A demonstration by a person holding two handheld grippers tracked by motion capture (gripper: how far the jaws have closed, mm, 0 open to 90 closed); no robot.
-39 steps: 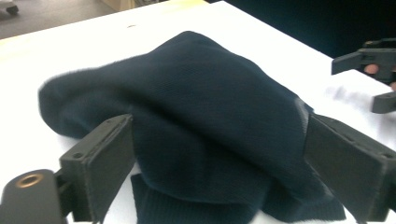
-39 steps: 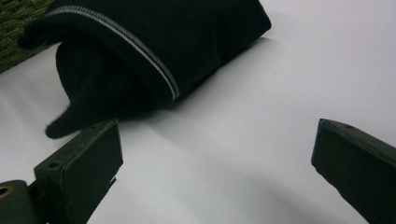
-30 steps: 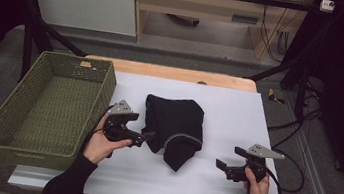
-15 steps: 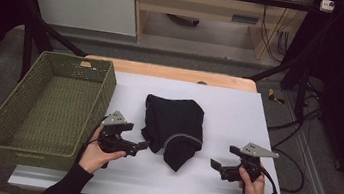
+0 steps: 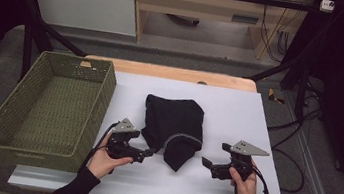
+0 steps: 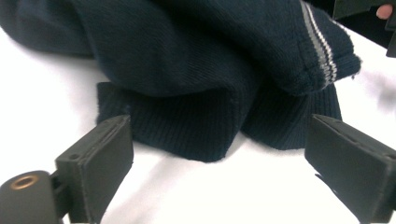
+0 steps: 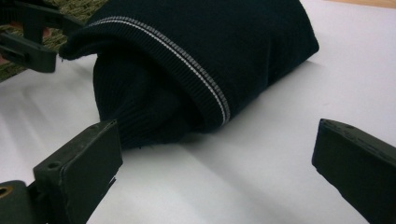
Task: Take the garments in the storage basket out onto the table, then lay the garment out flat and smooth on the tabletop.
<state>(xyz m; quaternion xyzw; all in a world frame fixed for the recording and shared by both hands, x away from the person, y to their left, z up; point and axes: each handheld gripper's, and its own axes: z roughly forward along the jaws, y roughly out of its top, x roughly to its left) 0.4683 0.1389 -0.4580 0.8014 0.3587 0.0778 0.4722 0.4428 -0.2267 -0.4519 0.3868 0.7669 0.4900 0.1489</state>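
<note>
i have both grippers low on the white table [image 5: 267, 124], flanking the dark folded garment [image 5: 174, 127] at frame centre in the high view. left gripper [image 5: 151, 152] sits just left of its near tip, right gripper [image 5: 205, 163] just right of it, neither touching cloth as far as i can tell.

jaws: left pair spread wide in the left gripper view, nothing between them, garment edge [image 6: 205, 135] right ahead. right pair also spread wide in the right gripper view, empty, the rolled end with the grey stripe [image 7: 205, 79] ahead and a bit left.

step, my read: approach before the grasp, likely picking up or refolding the garment, with the green woven basket [image 5: 105, 93] at frame left the probable destination. not certain of that.

next move calls for: slide the lower jaw under the loose bottom layer, close on a full fold rather than one ply, both sides together so the bundle doesn't unroll.

writing: no brand, label or text readable anywhere. just the thin grey stripe on the ribbed hem.
</note>
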